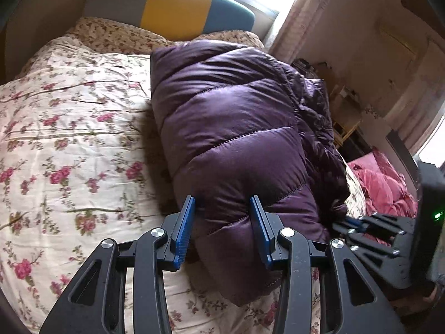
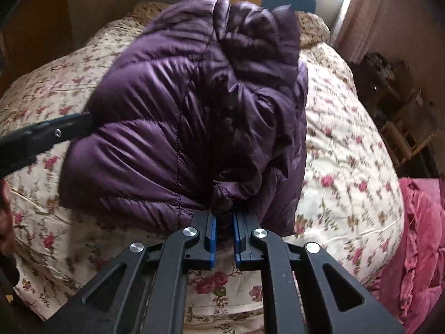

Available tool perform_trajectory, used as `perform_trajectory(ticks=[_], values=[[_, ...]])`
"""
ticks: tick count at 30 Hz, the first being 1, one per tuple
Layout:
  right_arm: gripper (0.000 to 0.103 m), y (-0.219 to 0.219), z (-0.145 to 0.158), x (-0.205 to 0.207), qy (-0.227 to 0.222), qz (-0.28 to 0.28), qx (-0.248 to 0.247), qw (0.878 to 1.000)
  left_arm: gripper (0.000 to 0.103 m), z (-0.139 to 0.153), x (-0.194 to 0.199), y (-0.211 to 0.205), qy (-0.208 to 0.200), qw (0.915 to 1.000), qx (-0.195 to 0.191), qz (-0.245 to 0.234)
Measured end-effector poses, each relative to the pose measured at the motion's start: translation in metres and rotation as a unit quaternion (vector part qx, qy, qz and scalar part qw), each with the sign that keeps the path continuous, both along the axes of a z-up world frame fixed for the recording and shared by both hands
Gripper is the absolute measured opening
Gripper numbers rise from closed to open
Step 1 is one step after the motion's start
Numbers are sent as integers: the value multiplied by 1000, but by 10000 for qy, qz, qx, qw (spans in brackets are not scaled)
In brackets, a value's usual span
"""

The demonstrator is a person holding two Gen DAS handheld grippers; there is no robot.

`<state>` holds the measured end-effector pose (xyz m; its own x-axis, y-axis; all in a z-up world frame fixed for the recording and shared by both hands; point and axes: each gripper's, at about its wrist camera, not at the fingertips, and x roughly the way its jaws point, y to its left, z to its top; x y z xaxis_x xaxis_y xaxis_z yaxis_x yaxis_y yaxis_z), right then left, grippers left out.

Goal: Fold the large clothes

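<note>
A puffy purple down jacket (image 1: 236,128) lies folded in a long bundle on the floral bed cover (image 1: 69,139). My left gripper (image 1: 222,208) has its jaws apart around the bundle's near end, with the padded fabric bulging between the blue pads. My right gripper (image 2: 222,217) is closed on a gathered bunch of the jacket (image 2: 194,97) at its near edge. In the right wrist view the left gripper (image 2: 55,132) reaches in from the left and touches the jacket's side. The right gripper (image 1: 370,231) shows at the lower right of the left wrist view.
A headboard (image 1: 172,8) with grey, yellow and teal panels stands at the far end of the bed. A pink quilt (image 2: 417,250) lies beside the bed on the right. Wooden furniture (image 2: 403,139) and curtains stand further right.
</note>
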<state>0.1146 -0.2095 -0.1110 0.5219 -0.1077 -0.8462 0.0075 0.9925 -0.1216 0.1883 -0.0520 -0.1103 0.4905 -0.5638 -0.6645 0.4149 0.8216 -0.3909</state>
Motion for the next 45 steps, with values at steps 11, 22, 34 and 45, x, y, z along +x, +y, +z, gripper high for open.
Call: perform_trajectory(ticks=[11, 22, 34, 45], values=[[8, 4, -22, 5, -77, -152, -292, 9994, 41, -24, 16, -22, 144, 9994, 239, -200], [33, 24, 20, -18, -440, -176, -620, 9970, 41, -2, 11, 1, -9, 10000, -1, 32], [46, 41, 67, -25, -985, -218, -1018, 9897, 41, 19, 17, 32, -266, 9986, -17, 452], [44, 39, 99, 50, -1458, -617, -1028, 9820, 41, 42, 54, 32, -480, 9961, 15, 735]])
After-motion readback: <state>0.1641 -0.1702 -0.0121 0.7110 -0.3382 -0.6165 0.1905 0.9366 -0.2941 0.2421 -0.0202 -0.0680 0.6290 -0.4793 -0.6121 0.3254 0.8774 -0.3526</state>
